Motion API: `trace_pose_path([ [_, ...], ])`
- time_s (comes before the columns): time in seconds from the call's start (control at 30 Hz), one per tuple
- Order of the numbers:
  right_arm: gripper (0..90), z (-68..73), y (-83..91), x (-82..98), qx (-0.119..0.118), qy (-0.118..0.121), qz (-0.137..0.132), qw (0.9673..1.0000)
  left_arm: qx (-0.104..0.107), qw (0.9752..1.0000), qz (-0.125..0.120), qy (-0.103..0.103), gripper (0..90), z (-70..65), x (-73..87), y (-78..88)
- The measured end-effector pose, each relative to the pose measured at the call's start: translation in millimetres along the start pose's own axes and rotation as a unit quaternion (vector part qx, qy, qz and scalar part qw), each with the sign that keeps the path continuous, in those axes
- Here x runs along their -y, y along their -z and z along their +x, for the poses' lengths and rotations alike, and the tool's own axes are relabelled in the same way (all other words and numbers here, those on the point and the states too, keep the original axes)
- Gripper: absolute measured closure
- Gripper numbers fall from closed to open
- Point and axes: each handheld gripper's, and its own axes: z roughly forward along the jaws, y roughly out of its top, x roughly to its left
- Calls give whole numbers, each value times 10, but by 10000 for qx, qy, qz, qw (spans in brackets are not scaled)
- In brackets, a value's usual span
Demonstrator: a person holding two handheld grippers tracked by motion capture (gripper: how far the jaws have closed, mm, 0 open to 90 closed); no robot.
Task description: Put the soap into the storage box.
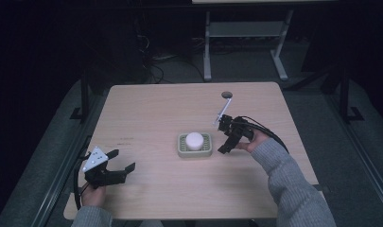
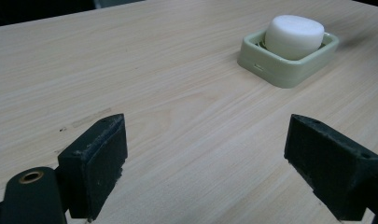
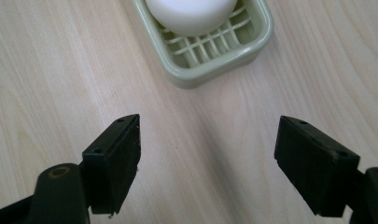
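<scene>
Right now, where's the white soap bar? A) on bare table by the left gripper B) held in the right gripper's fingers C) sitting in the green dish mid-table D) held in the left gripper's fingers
C: the white soap bar sits in the green dish mid-table, while the left gripper and the right gripper are both open and empty, apart from the dish.

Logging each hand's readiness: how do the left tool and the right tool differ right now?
The left tool sits far from the soap dish, near the table's front-left edge; the right tool is just beside the dish. The left tool lies low and level; the right tool tilts downward toward the table. Both are open and hold nothing.
</scene>
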Motion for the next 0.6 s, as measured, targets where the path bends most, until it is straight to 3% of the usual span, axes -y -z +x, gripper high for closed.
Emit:
trace_pose_path([
  [0.6,221,-4,-19,338,-20,-249,-101,9996,-7,10000,29,-28,128,-7,1,-5],
])
